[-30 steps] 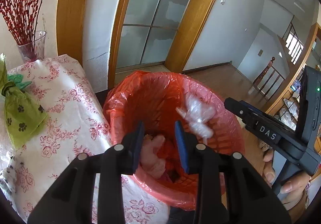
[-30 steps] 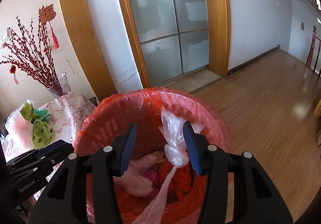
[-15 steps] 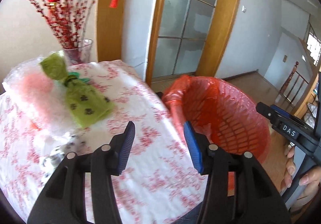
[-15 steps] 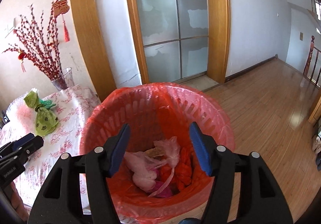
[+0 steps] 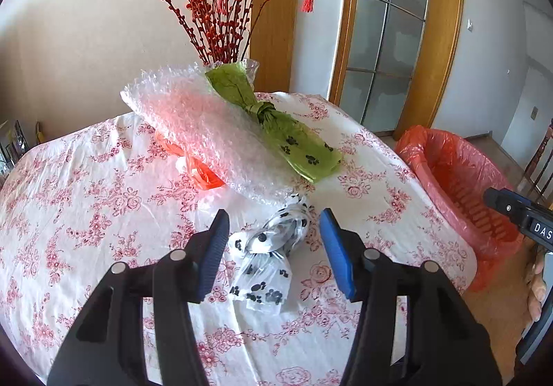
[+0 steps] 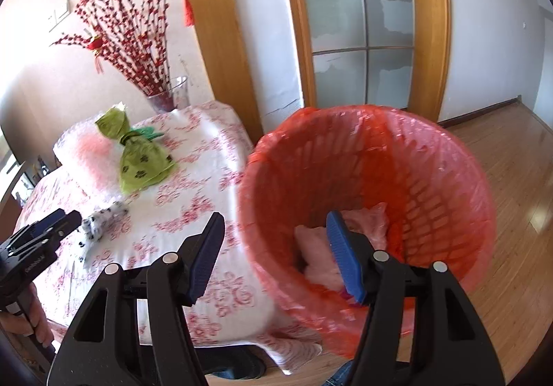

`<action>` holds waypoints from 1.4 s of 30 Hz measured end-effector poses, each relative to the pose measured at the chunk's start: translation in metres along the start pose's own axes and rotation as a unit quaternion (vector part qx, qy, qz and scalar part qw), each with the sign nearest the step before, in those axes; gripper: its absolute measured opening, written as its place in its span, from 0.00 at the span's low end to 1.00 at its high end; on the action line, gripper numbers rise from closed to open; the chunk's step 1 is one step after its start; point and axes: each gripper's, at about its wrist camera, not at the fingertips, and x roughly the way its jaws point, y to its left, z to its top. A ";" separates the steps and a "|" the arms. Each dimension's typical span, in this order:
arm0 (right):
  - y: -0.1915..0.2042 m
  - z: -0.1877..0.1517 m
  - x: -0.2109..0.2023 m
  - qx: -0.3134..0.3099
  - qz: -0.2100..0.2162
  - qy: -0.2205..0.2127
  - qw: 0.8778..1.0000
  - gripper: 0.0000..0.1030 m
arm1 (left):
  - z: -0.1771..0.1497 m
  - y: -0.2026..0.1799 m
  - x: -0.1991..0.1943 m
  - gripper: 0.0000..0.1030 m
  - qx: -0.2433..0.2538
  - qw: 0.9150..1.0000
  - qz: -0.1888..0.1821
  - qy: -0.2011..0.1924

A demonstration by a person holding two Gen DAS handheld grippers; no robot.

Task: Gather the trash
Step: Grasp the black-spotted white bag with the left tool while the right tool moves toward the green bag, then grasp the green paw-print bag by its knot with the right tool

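Observation:
My left gripper (image 5: 274, 253) is open and empty, just above a crumpled white bag with black paw prints (image 5: 268, 261) that lies on the floral tablecloth (image 5: 86, 199). Behind it lie a sheet of bubble wrap (image 5: 193, 123), an orange bag (image 5: 197, 168) partly under it, and a knotted green paw-print bag (image 5: 293, 144). My right gripper (image 6: 276, 254) is open and empty over the near rim of the red-lined trash basket (image 6: 432, 178), which holds pink and clear plastic trash (image 6: 321, 247). The basket also shows in the left wrist view (image 5: 459, 185).
A glass vase of red berry branches (image 5: 221, 6) stands at the table's far edge. A glass-paned door with a wood frame (image 6: 359, 23) is behind the basket. Wood floor (image 6: 511, 213) lies to the right. The left gripper shows in the right wrist view (image 6: 45, 230).
My left gripper swung left from over the basket to the table and opened wider over the paw-print bag. The clear plastic dropped from my right gripper into the basket; that gripper shifted left.

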 end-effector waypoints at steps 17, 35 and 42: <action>0.037 -0.007 0.008 -0.032 0.022 0.018 0.999 0.60 | -0.013 -0.004 0.039 0.33 0.012 0.998 0.015 0.055; 0.053 -0.007 0.011 -0.055 0.032 0.023 0.998 0.60 | -0.016 0.014 0.002 0.08 -0.021 0.999 -0.036 0.011; 0.064 -0.003 0.013 -0.063 0.044 0.024 0.997 0.60 | -0.015 0.030 -0.023 0.08 -0.039 0.999 -0.037 -0.008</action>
